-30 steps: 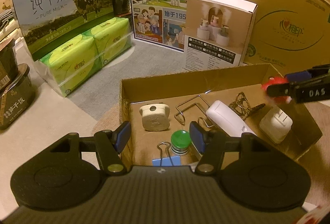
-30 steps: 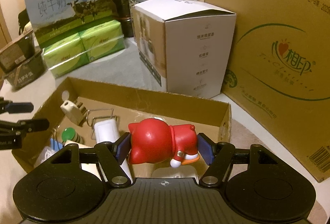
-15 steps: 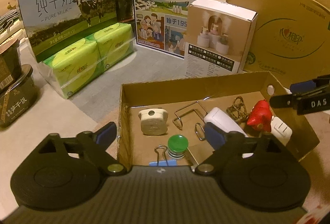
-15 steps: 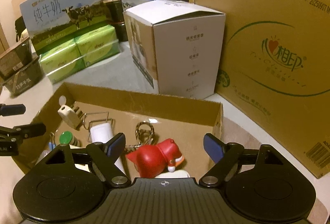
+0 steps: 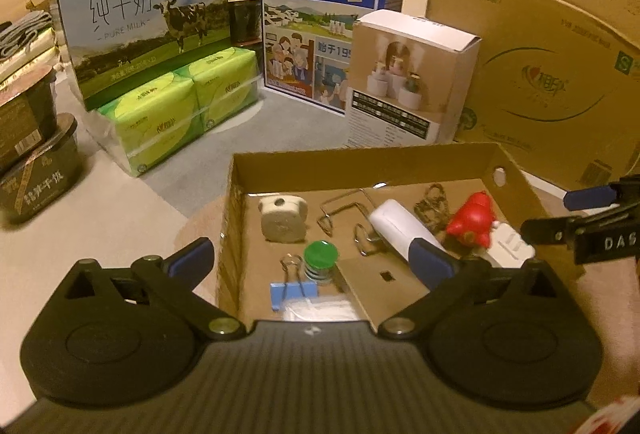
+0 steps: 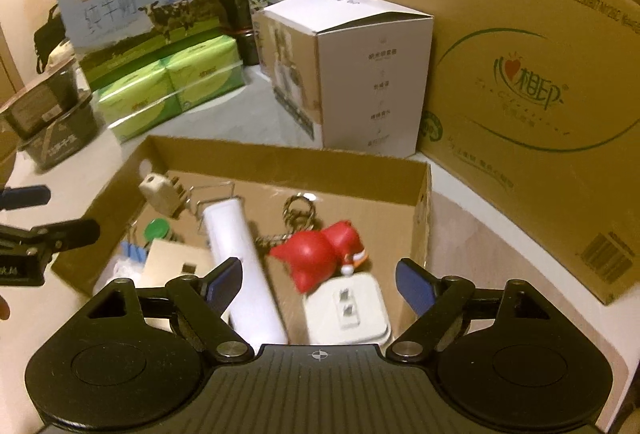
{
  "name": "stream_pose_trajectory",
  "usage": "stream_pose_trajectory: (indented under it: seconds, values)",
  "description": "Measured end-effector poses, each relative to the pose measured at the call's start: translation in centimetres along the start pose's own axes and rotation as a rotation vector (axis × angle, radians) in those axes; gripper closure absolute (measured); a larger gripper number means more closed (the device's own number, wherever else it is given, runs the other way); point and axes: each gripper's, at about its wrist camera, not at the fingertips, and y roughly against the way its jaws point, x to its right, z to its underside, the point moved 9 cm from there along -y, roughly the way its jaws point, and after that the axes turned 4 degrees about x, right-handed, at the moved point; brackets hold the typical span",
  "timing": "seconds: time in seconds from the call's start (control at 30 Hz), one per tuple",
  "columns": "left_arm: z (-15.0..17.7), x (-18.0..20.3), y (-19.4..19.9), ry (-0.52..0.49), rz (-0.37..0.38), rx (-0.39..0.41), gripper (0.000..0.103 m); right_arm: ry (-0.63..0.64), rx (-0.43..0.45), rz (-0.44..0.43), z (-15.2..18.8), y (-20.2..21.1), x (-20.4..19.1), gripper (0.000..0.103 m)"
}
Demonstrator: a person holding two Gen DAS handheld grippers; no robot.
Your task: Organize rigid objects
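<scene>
Both tongs hang apart and empty at the near rim of the cardboard tray [image 6: 280, 154]: the left tongs [image 5: 312, 266] opening to their widest, the right tongs [image 6: 318, 282] spread above the red toy [image 6: 316, 254], which lies released on the white plug [image 6: 348, 310]. A drop looks just finished; next comes fetching another loose item. Farther in lie a white tube [image 6: 236, 250], blue clip [image 5: 294, 292], green cap [image 5: 320, 254], wire hook [image 5: 344, 210] and keyring [image 6: 298, 206].

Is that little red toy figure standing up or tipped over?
Tipped over: the red toy figure lies on its side in the cardboard box, against the white charger.
</scene>
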Motion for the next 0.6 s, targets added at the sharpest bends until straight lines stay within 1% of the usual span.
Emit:
stream_pose_trajectory:
  seconds: [0.2,0.33,0.6]
  values:
    - [1.2,0.8,2.3,0.056,0.015,-0.021,0.001,-0.034,-0.005,0.001,1.4,2.6,-0.6,0.018]
    - [2.3,1.5,4.1,0.083,0.021,-0.022,0.001,-0.027,-0.008,0.001,2.6,4.5,-1.5,0.017]
    - [4.1,2.6,8.0,0.119,0.006,-0.006,0.001,-0.08,-0.005,-0.009,5.3,8.1,-2.3,0.016]
